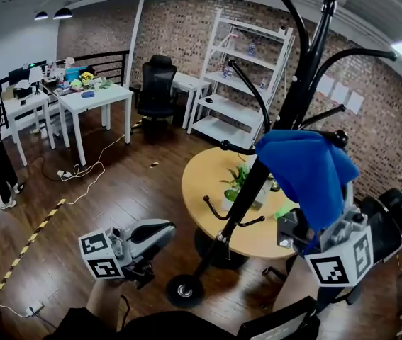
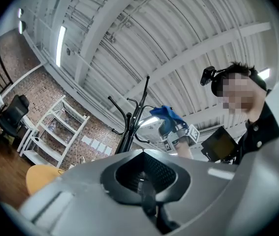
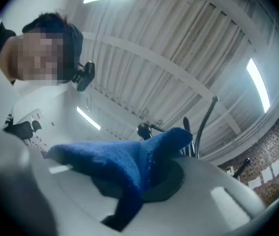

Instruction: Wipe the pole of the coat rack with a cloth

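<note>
The right gripper (image 1: 301,227) is pinching a blue fabric cloth (image 1: 303,165) in its fingers beside the black metal coat-rack pole (image 1: 257,183). The left gripper (image 2: 148,198) is holding its fingers closed, empty.

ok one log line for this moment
right gripper: shut on blue cloth | cloth: up at coat rack pole, contact unclear | left gripper: shut, empty, low

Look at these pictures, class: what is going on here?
A person holds a gripper in each hand beside a black coat rack. The right gripper is shut on a blue cloth, held up next to the pole about halfway up; whether the cloth touches the pole is unclear. The left gripper is shut and empty, low near the base.
</note>
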Available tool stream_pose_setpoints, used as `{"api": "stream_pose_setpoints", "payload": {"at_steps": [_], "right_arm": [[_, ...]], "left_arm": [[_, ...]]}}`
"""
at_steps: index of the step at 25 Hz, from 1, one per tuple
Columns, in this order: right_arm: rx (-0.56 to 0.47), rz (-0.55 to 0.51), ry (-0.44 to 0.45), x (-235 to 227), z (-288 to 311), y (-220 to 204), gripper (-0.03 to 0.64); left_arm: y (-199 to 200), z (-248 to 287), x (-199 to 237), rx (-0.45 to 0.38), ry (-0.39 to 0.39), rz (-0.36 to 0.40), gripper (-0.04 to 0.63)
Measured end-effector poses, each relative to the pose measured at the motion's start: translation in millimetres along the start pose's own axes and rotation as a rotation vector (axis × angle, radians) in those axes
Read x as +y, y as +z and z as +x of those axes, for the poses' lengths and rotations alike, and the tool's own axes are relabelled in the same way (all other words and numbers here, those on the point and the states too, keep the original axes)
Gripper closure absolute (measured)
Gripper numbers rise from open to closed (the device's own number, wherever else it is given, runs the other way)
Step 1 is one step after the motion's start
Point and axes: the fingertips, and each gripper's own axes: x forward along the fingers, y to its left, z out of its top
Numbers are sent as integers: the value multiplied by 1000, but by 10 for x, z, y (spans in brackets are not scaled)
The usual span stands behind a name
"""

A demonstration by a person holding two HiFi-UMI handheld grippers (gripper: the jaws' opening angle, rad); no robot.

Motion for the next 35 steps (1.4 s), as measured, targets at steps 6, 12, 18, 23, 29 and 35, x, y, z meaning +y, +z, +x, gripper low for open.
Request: {"api": "stream_pose_setpoints", "payload": {"at_steps": [6,12,18,23,29,35], "right_arm": [[55,-29,-45,-178,3,-204,595],[339,20,-243,-789,-192,-1447,595],[496,142,-228,-533,-784,-2218,595],[653,342,-270,-285,-1539,-3075,595],[948,537,-240,214,-2239,-3804,595],[1017,683,-139,518,-2392,-3520,595]], "left_arm": [[-41,57,-34,13,-17,-19,602],[-140,-4,-21,26,-11,-51,602],[-330,-4,43,60,4,-112,602],[-524,120,55,91,-6,-165,602],[-724,273,31,120,-34,-211,602],[-809,325,64,128,-31,-224,601]]}}
